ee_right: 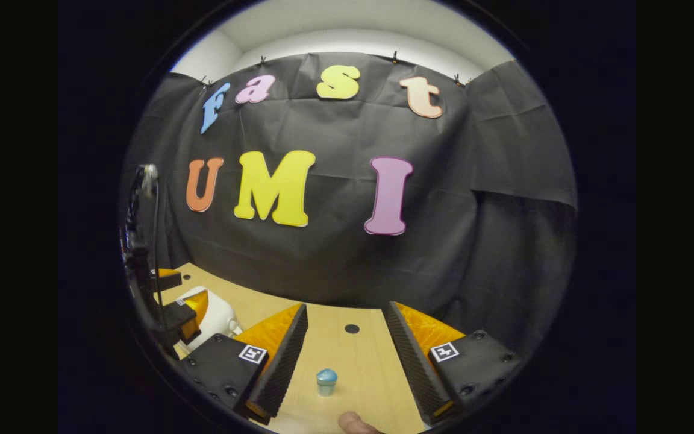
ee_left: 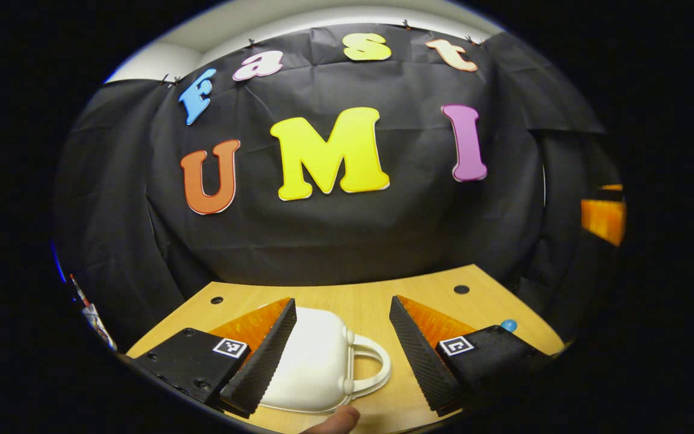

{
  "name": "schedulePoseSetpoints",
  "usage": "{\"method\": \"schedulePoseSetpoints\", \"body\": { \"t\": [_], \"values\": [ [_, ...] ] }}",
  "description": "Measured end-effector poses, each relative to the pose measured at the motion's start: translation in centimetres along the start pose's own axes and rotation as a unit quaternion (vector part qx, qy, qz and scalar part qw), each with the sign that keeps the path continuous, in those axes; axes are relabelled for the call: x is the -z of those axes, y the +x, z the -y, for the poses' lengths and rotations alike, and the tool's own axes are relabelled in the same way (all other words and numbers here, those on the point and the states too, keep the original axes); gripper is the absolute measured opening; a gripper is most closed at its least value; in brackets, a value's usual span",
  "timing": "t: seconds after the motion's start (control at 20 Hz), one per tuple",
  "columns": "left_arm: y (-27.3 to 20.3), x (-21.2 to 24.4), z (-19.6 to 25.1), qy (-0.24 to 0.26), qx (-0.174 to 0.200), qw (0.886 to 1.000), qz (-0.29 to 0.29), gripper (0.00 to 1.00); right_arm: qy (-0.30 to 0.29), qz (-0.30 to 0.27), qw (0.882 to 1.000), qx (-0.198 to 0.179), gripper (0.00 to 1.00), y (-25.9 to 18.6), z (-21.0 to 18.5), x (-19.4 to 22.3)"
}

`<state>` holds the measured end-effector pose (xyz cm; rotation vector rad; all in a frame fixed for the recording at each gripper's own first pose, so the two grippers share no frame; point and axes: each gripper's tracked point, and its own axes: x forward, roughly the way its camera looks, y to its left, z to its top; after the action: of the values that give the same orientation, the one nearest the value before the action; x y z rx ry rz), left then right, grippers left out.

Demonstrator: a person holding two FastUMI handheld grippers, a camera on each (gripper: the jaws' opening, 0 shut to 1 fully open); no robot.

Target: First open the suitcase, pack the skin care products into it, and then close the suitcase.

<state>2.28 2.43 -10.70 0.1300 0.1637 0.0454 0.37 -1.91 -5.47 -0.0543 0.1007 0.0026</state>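
Left gripper (ee_left: 342, 343) is open, jaws spread wide, nothing between the pads. The white suitcase (ee_left: 314, 361) lies flat on the bench (ee_left: 347, 298) straight ahead of it and a little to its left, lid down, looks shut. The left finger overlaps the case's left side in the left gripper view; can't tell if it touches or hangs above. The case's handle (ee_left: 374, 367) sticks out on the right side of the case, in the gap between the two fingers, closer to the left one. So the case's long run goes roughly left-right across this gripper's line, handle end pointing toward the right gripper's side.

A small bottle with a blue cap (ee_left: 508, 325) peeks past the right finger, well off from the case.

Right gripper (ee_right: 347, 361) also open, jaws wide, empty. That same blue-capped bottle (ee_right: 326, 382) stands upright on the bench between its fingers, nearer the left finger, touching neither. In the right gripper view the suitcase (ee_right: 217, 316) sits far off to the left with the left gripper (ee_right: 187, 310) over it.

Judgement: the opening step belongs to the left gripper, it's nearer the case by a lot. The right gripper is lined up on the bottle, but the case has to open first.
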Motion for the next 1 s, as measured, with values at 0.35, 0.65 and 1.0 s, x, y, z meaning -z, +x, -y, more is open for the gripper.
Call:
{"method": "schedulePoseSetpoints", "body": {
  "t": [0.35, 0.65, 1.0],
  "values": [
    [0.0, 6.3, 1.1, 0.139, 0.005, 0.990, -0.025, 0.99, 0.000, -0.034, 0.999, 0.032, 0.80, -1.0, 3.6, 4.8],
    [1.1, 11.2, 4.9, 0.281, 0.055, 0.957, -0.033, 0.98, 0.008, -0.043, 0.998, 0.044, 0.80, -1.8, 5.2, 6.1],
    [3.8, 15.9, 4.2, 0.445, 0.035, 0.890, -0.091, 0.97, 0.025, -0.042, 0.996, 0.071, 0.80, -2.3, 8.0, 6.3]
  ]
}}
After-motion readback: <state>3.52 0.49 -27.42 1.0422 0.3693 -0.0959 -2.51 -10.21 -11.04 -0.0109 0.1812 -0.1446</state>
